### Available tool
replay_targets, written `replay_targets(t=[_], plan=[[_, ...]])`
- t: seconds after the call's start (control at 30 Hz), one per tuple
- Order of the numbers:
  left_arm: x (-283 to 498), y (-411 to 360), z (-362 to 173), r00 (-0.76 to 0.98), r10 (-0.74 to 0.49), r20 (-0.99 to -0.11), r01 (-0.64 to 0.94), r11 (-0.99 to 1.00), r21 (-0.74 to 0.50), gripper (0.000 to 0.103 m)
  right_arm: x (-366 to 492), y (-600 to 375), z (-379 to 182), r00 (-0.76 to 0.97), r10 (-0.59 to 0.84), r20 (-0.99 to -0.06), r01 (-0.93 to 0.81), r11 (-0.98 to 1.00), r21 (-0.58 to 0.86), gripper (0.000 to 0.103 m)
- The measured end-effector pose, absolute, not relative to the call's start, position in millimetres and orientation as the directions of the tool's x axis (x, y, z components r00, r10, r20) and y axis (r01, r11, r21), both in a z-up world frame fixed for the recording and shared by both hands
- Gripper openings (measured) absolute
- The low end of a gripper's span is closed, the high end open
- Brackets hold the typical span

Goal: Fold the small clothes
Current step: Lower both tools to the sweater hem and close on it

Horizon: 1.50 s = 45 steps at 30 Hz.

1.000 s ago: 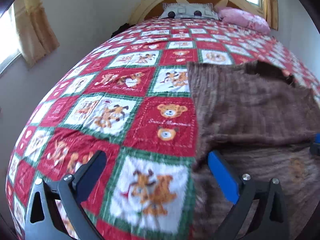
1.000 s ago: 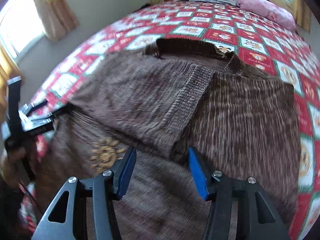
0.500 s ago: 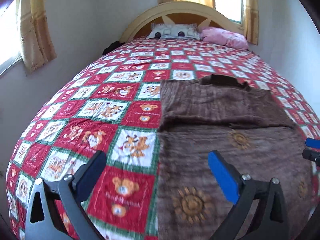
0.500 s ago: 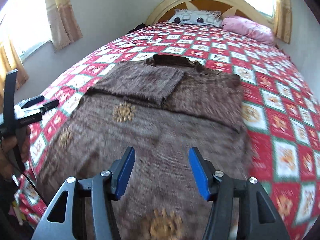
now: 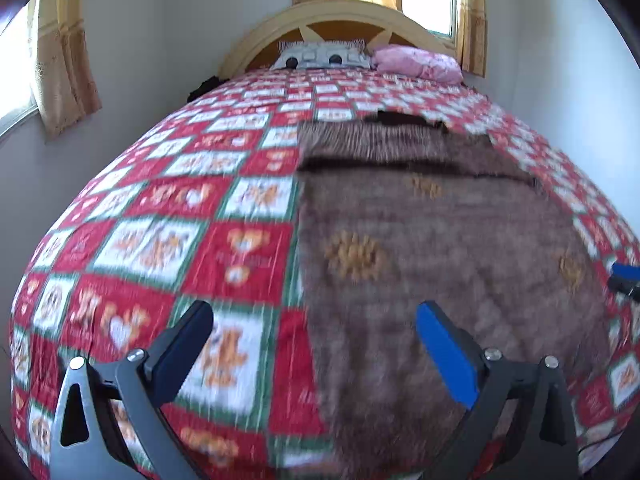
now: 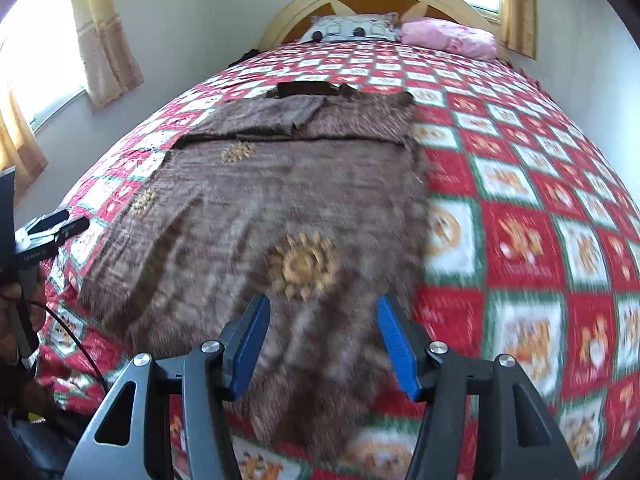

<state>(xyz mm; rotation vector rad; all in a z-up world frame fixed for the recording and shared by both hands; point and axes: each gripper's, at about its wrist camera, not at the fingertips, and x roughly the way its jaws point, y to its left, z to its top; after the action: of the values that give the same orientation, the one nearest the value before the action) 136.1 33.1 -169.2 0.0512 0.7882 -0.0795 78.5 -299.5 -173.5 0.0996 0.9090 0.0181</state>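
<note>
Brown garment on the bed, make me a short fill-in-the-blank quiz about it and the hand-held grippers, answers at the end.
1. The brown garment lies spread on a red, white and green ____ bedspread.
2. Its sleeves are folded ____ across the chest.
3. The right hand-held gripper is ____ and holds nothing.
4. The pillow right of the grey one is ____.

Answers: checked; inward; open; pink

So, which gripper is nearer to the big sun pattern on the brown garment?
Right. The right gripper hovers directly before the big sun pattern on the brown garment, jaws open. The left gripper straddles the garment's left edge, farther from it, jaws open.
</note>
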Motion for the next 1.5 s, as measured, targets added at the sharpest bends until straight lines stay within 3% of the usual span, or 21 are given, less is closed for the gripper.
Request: replay_targets(t=[0.4,0.57,0.7,0.73,0.8,0.87,0.97,1.1,1.23,1.33,1.5], plan=[[99,46,-205,0.655,-0.063,-0.753,0.09,0.996,-0.006,0.102,36,-311,-201,0.58,0.102,-0.808,0.115,0.972,0.205,0.057],[88,48,-216,0.639,-0.11,-0.762,0.096,0.993,-0.063,0.085,26,-320,-216,0.572,0.15,-0.806,0.14,0.951,0.276,0.057],[86,46,-220,0.624,-0.163,-0.764,0.099,0.987,-0.13,0.083,23,-316,-218,0.586,0.17,-0.792,0.12,0.949,0.293,0.057],[85,46,-221,0.625,-0.17,-0.762,0.096,0.985,-0.142,0.081,23,-315,-218,0.59,0.188,-0.785,0.113,0.944,0.31,0.054],[84,47,-221,0.62,-0.184,-0.763,0.089,0.982,-0.164,0.077,24,-312,-219,0.584,0.214,-0.783,0.095,0.94,0.327,0.039],[82,47,-221,0.609,-0.219,-0.762,0.091,0.974,-0.207,0.066,23,-308,-222,0.578,0.211,-0.788,0.085,0.945,0.315,0.038],[80,44,-222,0.6,-0.246,-0.761,0.11,0.968,-0.226,0.061,23,-309,-222,0.58,0.219,-0.785,0.09,0.94,0.329,0.038],[80,44,-223,0.595,-0.269,-0.758,0.113,0.961,-0.253,0.052,22,-312,-225,0.577,0.235,-0.783,0.097,0.931,0.351,0.023],[80,46,-221,0.58,-0.293,-0.76,0.114,0.953,-0.281,0.04,21,-314,-225,0.583,0.272,-0.766,0.083,0.918,0.389,0.016],[79,46,-220,0.579,-0.295,-0.761,0.107,0.952,-0.288,0.04,22,-315,-227,0.584,0.279,-0.763,0.085,0.913,0.399,0.016],[80,43,-223,0.582,-0.31,-0.752,0.12,0.947,-0.298,0.053,22,-320,-229,0.6,0.301,-0.742,0.086,0.897,0.433,0.016]])
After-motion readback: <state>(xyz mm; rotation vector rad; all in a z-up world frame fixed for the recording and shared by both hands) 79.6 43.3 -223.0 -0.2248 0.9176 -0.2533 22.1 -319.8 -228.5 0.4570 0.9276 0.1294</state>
